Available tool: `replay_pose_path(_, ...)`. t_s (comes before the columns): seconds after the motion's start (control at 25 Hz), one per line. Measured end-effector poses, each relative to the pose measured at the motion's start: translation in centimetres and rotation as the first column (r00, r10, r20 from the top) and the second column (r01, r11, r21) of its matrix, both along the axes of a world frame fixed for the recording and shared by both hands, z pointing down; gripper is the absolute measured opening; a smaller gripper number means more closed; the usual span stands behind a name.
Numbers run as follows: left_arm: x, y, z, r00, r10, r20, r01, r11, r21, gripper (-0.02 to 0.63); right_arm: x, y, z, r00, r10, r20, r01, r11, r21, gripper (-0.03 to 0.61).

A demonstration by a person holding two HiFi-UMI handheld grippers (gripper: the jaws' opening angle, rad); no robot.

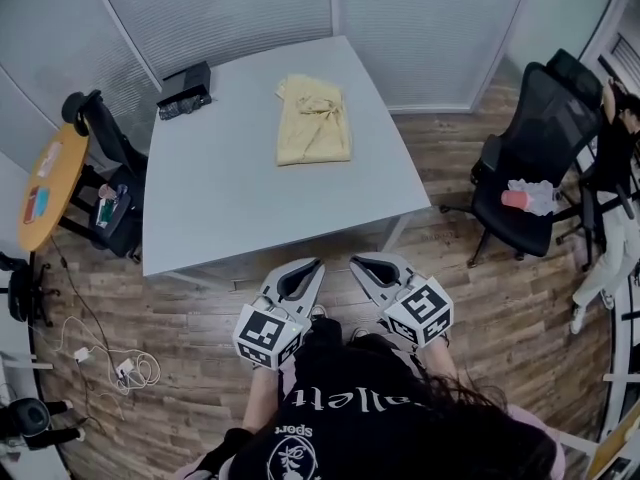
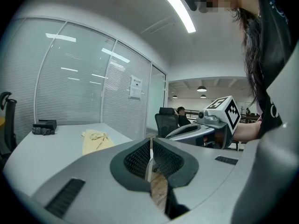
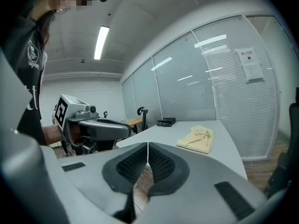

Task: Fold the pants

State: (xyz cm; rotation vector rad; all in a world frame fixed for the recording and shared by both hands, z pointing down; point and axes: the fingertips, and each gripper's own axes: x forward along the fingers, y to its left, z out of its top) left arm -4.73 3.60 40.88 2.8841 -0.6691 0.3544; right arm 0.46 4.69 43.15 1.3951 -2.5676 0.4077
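Dark shirt and long hair of the person (image 1: 380,433) fill the bottom of the head view. Just ahead of them the left tongs (image 1: 316,263) and the right tongs (image 1: 356,260) are held side by side above the wooden floor (image 1: 190,388), short of the near edge of the table (image 1: 230,208). Each pair of tongs is closed, its ribbed pads pressed together with nothing between them, as the left gripper view (image 2: 150,143) and the right gripper view (image 3: 147,148) show. On the table, toward its far right part and well apart from both tongs, lie the pale yellow pants (image 1: 313,120), folded into a rough rectangle with a bunched top. At the table's far left corner sits a black box (image 1: 186,90). Right of the table stands a black office chair (image 1: 535,158) with a pink and white bundle (image 1: 528,198) on its seat. Left of the table stands a small round wooden tabletop (image 1: 50,183).
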Motion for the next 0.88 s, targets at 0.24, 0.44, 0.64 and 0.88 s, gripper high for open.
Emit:
replay_pose_path(0.24, 1.3, 2.9, 1.0, 1.000, -0.004, 0.011, 0.004, 1.000, -0.008, 0.035, 0.7, 2.7, 0.6, 0.999, -0.032, -0.007, 0.032, 0.999, 0.002, 0.026)
replay_pose_path(0.44, 1.3, 3.9, 0.7, 1.000, -0.022, 0.010, 0.022, 1.000, 0.002, 0.035, 0.6, 3.7, 0.4, 0.998, -0.057, -0.010, 0.057, 0.998, 0.011, 0.026)
replay_pose_path(0.64, 0.9, 4.7, 0.7, 0.999, -0.039, 0.010, 0.039, 0.999, 0.010, 0.035, 0.0, 4.1, 0.6, 0.996, -0.083, -0.016, 0.083, 0.996, 0.018, 0.025)
replay_pose_path(0.88, 1.1, 5.7, 0.9, 0.999, -0.046, 0.015, 0.046, 0.999, 0.005, 0.035, 0.0, 4.9, 0.6, 0.995, -0.098, -0.019, 0.098, 0.995, 0.015, 0.025)
